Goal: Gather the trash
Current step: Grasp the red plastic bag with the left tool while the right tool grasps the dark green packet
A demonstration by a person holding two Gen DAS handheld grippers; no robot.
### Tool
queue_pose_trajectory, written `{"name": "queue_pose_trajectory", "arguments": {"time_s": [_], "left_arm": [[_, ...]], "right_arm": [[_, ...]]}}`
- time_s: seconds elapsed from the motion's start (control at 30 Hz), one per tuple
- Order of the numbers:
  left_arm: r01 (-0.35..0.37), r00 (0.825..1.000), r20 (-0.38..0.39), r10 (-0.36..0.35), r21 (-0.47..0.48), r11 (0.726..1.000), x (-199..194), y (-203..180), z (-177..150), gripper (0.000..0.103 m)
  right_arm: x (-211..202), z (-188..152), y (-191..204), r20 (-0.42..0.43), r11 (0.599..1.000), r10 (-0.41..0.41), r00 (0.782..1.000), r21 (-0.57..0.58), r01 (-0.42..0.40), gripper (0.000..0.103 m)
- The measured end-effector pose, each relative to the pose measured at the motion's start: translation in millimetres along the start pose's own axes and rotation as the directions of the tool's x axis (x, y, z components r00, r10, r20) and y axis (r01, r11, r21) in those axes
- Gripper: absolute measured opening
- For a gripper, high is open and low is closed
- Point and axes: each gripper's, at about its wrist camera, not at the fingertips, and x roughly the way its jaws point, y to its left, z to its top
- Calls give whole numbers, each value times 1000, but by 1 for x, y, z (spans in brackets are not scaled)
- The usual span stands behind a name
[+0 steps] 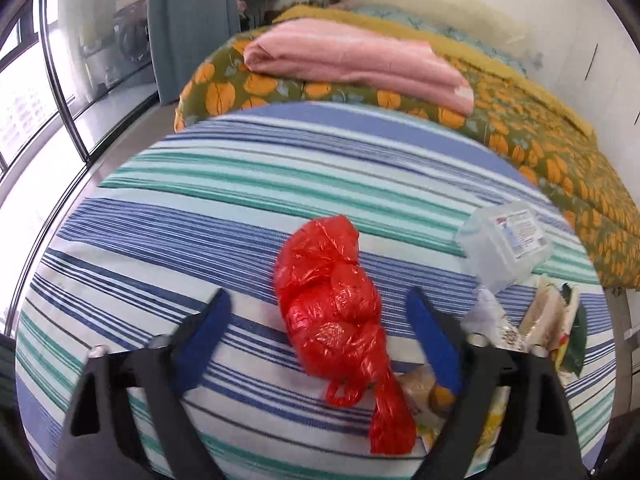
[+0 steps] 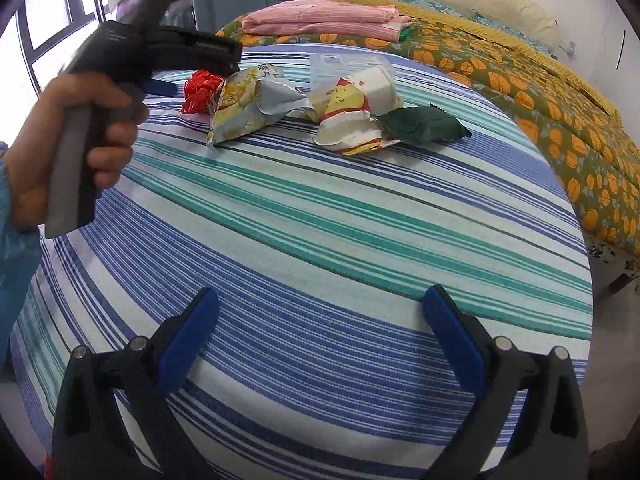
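Striped cloth surface, red plastic bag, chip packet, clear tub, crumpled wrappers, green wrapper

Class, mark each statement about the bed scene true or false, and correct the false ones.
1. The red plastic bag lies between the left claw's fingers. True.
2. The right claw grips a snack wrapper. False: it is open over bare striped sheet.
3. The green packet lies beside the yellow and white wrapper. True.
4. The pink folded blanket lies on the floor. False: it rests on the pumpkin-print cover.
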Motion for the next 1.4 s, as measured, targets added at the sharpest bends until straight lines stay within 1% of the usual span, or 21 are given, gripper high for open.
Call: {"name": "queue_pose_trajectory", "arguments": {"time_s": [0.03, 0.07, 0.1, 0.2, 0.3, 0.37, 0.5, 0.57, 0.67, 0.73, 0.77, 0.8, 0.83, 0.9, 1.0, 1.13, 1.2, 1.23, 1.3, 1.37, 1.4], "left_arm": [[9, 1000, -18, -9, -13, 1000, 5, 1, 0, 68], [10, 1000, -20, -11, -20, 1000, 6, 3, -2, 54], [2, 1000, -5, -2, -18, 1000, 4, 5, -3, 43], [18, 1000, -1, -18, -29, 999, -7, 18, -7, 43], [26, 999, 21, -26, 8, 1000, -36, 33, -19, 43], [24, 1000, 17, -25, 51, 998, -55, 40, -36, 43], [53, 998, -28, -50, 135, 989, -89, 50, -90, 43], [67, 997, -36, -62, 159, 985, -100, 50, -114, 43], [91, 995, -45, -85, 148, 985, -109, 51, -141, 45], [92, 996, -33, -88, 128, 988, -111, 50, -153, 51], [89, 996, -29, -86, 125, 988, -110, 50, -155, 60], [85, 996, -24, -82, 121, 989, -109, 50, -157, 65], [79, 997, -11, -78, 118, 990, -109, 49, -159, 66], [73, 997, -9, -72, 130, 989, -107, 46, -158, 75], [25, 1000, 9, -27, 184, 983, -103, 36, -162, 82], [40, 999, 1, -41, 182, 983, -101, 39, -161, 87], [44, 999, -6, -43, 190, 981, -99, 37, -160, 93], [37, 999, -10, -35, 202, 979, -98, 35, -160, 94], [39, 999, -14, -37, 195, 980, -97, 36, -159, 96], [42, 999, -16, -39, 195, 980, -96, 35, -159, 97], [41, 999, -16, -38, 196, 980, -96, 35, -159, 97]], "right_arm": [[0, 0, 0, 0, 1000, 0, 1000, 0, 0, 98], [0, 0, 0, 0, 1000, 0, 1000, 0, 0, 98], [0, 0, 0, 0, 1000, 0, 1000, 0, 0, 98], [0, 0, 0, -1, 1000, 0, 1000, 0, 0, 98], [0, 1, 0, -1, 1000, 0, 1000, 1, 0, 98], [0, 1, 0, -1, 1000, 0, 1000, 1, 0, 98], [0, 1, 0, -1, 1000, 0, 1000, 1, 0, 98], [0, 1, 0, -2, 1000, 0, 1000, 1, 0, 98], [0, 1, 0, -2, 1000, 0, 1000, 1, 0, 98], [0, 1, 0, -2, 1000, 0, 1000, 1, 0, 98], [0, 1, 0, -2, 1000, 1, 1000, 2, -1, 98], [0, 1, 0, -2, 1000, 0, 1000, 2, 0, 99], [0, 1, 0, -2, 1000, 0, 1000, 2, 0, 98], [0, 1, 0, -2, 1000, 0, 1000, 1, 0, 98], [0, 1, 0, -2, 1000, 0, 1000, 2, 0, 99], [-1, 1, -3, 2, 1000, 17, 1000, 13, -17, 99], [-4, 4, -15, 22, 996, 73, 997, 58, -74, 98], [-5, 7, -23, 30, 994, 63, 998, 84, -65, 98], [-10, 20, -48, 69, 986, -59, 996, 160, 47, 98], [-10, 37, -71, 79, 966, -103, 991, 245, 81, 98], [-7, 47, -83, 69, 952, -106, 992, 295, 81, 97]]}}
